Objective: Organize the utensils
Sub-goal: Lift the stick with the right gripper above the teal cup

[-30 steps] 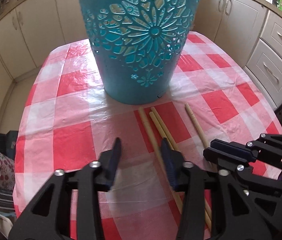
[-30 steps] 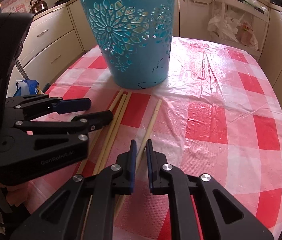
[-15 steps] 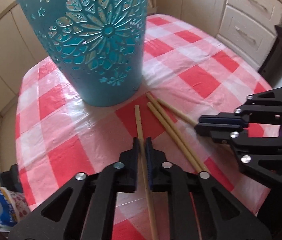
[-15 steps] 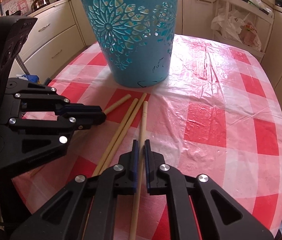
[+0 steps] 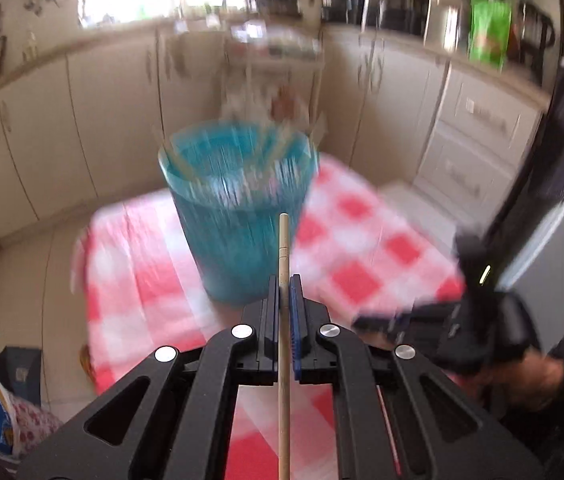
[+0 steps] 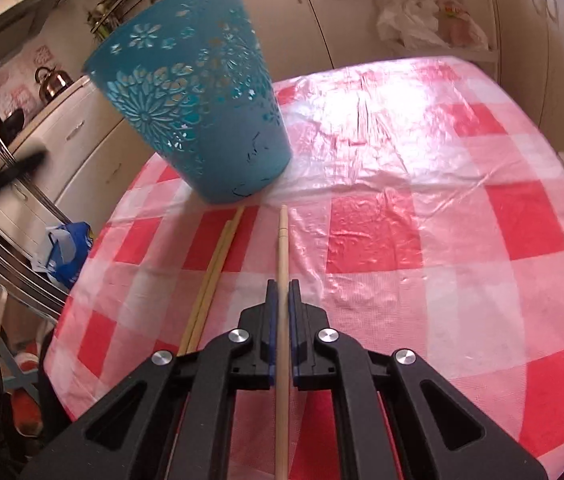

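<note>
Chopstick (image 5: 283,248) ends cut off below frame

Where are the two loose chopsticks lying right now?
In the right wrist view, the two loose chopsticks lie side by side on the checked tablecloth, left of the right tool, pointing toward the blue basket.

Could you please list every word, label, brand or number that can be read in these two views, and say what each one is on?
No text can be read in either view.
Green package on the far counter: print too blurred to read.
Blue and white bag beside the table: markings too small to read.
Pink wall decorations near the kettle: no legible characters.
Turquoise plastic cut-out basket: flower pattern only, no lettering.
</note>
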Demonstrator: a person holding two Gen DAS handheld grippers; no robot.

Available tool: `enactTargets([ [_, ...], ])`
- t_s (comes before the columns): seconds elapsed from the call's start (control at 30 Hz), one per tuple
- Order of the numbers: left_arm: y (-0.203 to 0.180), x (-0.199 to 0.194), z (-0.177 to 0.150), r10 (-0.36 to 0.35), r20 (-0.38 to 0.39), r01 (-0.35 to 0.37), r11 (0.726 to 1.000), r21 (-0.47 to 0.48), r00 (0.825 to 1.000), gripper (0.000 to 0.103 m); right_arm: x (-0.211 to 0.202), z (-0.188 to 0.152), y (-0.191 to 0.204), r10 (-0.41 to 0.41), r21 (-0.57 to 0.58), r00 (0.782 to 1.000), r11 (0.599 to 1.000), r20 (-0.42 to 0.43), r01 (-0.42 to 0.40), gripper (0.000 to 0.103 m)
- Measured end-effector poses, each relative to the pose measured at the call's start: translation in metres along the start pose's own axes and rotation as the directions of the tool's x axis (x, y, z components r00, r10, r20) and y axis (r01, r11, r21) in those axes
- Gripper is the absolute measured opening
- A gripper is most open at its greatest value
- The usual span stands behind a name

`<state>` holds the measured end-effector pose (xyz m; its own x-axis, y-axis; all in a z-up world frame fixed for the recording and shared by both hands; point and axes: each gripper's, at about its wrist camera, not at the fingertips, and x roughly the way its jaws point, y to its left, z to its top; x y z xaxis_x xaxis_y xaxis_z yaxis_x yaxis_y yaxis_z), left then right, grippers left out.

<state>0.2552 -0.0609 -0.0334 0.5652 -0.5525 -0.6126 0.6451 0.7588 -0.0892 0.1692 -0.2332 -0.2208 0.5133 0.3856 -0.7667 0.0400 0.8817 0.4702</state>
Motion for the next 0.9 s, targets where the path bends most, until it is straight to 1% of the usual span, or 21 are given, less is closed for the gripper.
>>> enactTargets([
  [0.03, 0.005, -0.012, 0.014, 0.010, 0.063, -0.009, 1.000, -0.009, 0.998, 0.004, -0.002, 0.000, -0.001, 0.003, 0.007, 1.000, 1.000, 0.009, -0.003, 0.006],
  [0.07, 0.009, -0.023, 0.025, 0.012, 0.133, -0.009, 1.000, -0.021, 0.991, 0.004, -0.004, 0.000, -0.001, 0.005, 0.006, 1.000, 1.000, 0.019, -0.005, 0.006],
  [0.1, 0.014, -0.034, 0.038, 0.016, 0.212, -0.008, 0.999, -0.040, 0.977, 0.004, -0.005, -0.001, -0.001, 0.007, 0.006, 1.000, 1.000, 0.024, -0.008, 0.006],
  [0.13, 0.018, -0.039, 0.048, 0.032, 0.269, -0.017, 0.998, -0.059, 0.963, 0.005, -0.006, -0.001, -0.002, 0.009, 0.008, 1.000, 1.000, 0.027, -0.009, 0.006],
  [0.17, 0.021, -0.040, 0.057, 0.042, 0.306, -0.021, 0.997, -0.074, 0.951, 0.005, -0.007, -0.001, -0.003, 0.011, 0.010, 0.999, 1.000, 0.031, -0.011, 0.006],
  [0.23, 0.029, -0.038, 0.075, 0.061, 0.394, -0.013, 0.992, -0.124, 0.917, 0.005, -0.008, -0.001, -0.004, 0.017, 0.016, 0.999, 1.000, 0.035, -0.018, 0.006],
  [0.27, 0.033, -0.036, 0.082, 0.068, 0.424, -0.006, 0.989, -0.145, 0.903, 0.005, -0.008, -0.001, -0.004, 0.018, 0.017, 0.999, 1.000, 0.036, -0.019, 0.006],
  [0.33, 0.038, -0.028, 0.096, 0.102, 0.485, -0.018, 0.984, -0.176, 0.869, 0.005, -0.008, 0.000, -0.004, 0.019, 0.012, 0.999, 1.000, 0.042, -0.020, 0.006],
  [0.47, 0.040, -0.006, 0.123, 0.172, 0.537, -0.049, 0.970, -0.237, 0.826, 0.005, -0.007, 0.000, -0.003, 0.017, 0.003, 0.998, 1.000, 0.055, -0.017, 0.006],
  [0.5, 0.040, 0.002, 0.128, 0.192, 0.542, -0.067, 0.968, -0.243, 0.818, 0.005, -0.007, 0.000, -0.003, 0.017, 0.004, 0.998, 1.000, 0.057, -0.017, 0.006],
  [0.53, 0.041, 0.008, 0.132, 0.210, 0.542, -0.084, 0.965, -0.247, 0.814, 0.005, -0.007, 0.000, -0.002, 0.018, 0.004, 0.998, 1.000, 0.057, -0.018, 0.006],
  [0.6, 0.043, 0.026, 0.135, 0.230, 0.523, -0.100, 0.959, -0.265, 0.821, 0.005, -0.007, -0.001, -0.002, 0.020, 0.004, 0.998, 1.000, 0.057, -0.020, 0.006],
  [0.67, 0.047, 0.041, 0.131, 0.250, 0.492, -0.124, 0.954, -0.274, 0.834, 0.005, -0.007, -0.001, -0.002, 0.022, 0.001, 0.998, 1.000, 0.058, -0.022, 0.006],
  [0.77, 0.050, 0.059, 0.115, 0.281, 0.443, -0.171, 0.947, -0.272, 0.851, 0.005, -0.007, -0.001, -0.002, 0.023, 0.003, 0.998, 1.000, 0.061, -0.024, 0.006],
  [0.83, 0.049, 0.063, 0.105, 0.296, 0.425, -0.196, 0.945, -0.262, 0.855, 0.005, -0.006, 0.000, -0.001, 0.023, 0.003, 0.998, 1.000, 0.060, -0.023, 0.006],
  [0.9, 0.044, 0.060, 0.102, 0.305, 0.428, -0.220, 0.946, -0.236, 0.851, 0.005, -0.006, 0.000, -0.001, 0.023, 0.003, 0.998, 1.000, 0.058, -0.023, 0.006],
])
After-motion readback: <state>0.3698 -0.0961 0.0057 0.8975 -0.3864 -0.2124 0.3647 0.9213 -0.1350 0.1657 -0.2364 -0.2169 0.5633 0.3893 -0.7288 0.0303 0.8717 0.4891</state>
